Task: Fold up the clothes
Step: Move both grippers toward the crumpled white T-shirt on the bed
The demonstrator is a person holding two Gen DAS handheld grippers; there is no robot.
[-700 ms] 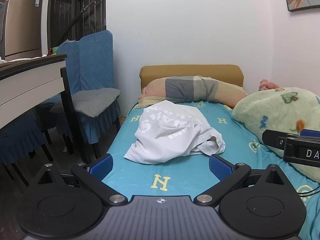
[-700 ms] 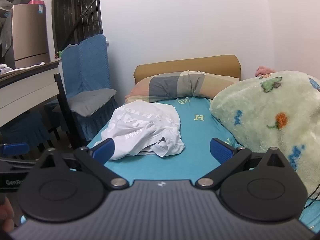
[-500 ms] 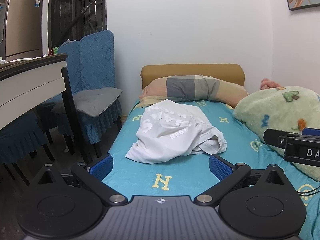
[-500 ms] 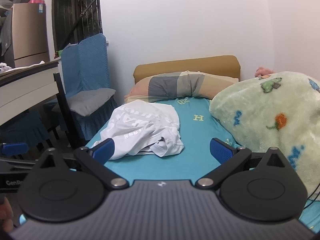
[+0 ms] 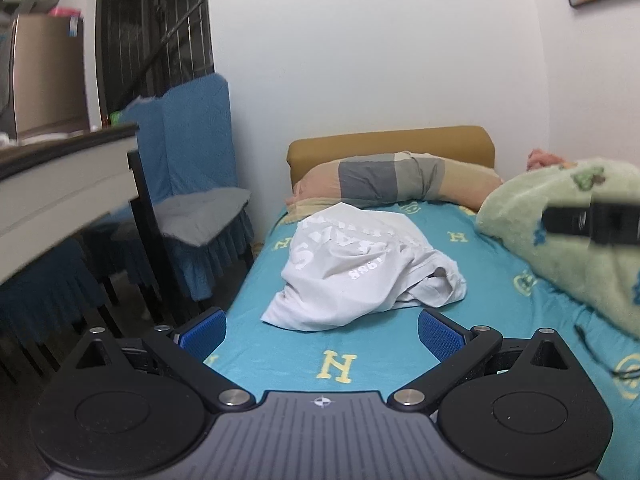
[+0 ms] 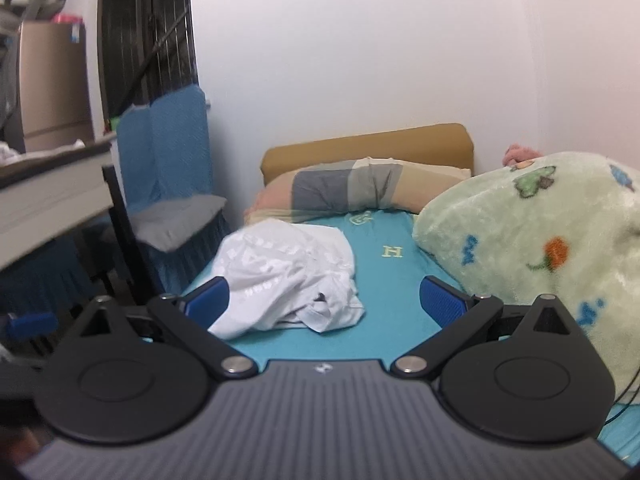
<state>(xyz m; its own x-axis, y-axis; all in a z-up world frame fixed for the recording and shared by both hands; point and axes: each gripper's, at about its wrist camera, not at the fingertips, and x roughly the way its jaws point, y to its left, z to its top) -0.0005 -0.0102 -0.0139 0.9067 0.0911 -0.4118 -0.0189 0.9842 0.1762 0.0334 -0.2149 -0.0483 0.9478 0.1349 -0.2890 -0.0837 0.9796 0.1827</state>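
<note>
A crumpled white T-shirt (image 5: 356,272) with pale lettering lies in a heap on the teal bed sheet (image 5: 492,276); it also shows in the right wrist view (image 6: 288,272). My left gripper (image 5: 322,334) is open and empty, just short of the shirt's near edge. My right gripper (image 6: 324,300) is open and empty, with its left finger (image 6: 208,300) in front of the shirt's near left side. The right gripper's body shows blurred at the right of the left wrist view (image 5: 592,222).
A green fleece blanket (image 6: 540,248) is bunched on the bed's right side. A plaid pillow (image 5: 396,178) lies against the tan headboard (image 5: 388,146). A blue covered chair (image 5: 192,184) and a table edge (image 5: 60,184) stand left of the bed.
Both grippers have moved forward toward the shirt, which looks larger and nearer now. The right gripper's body has risen in the left wrist view. Both stay open.
</note>
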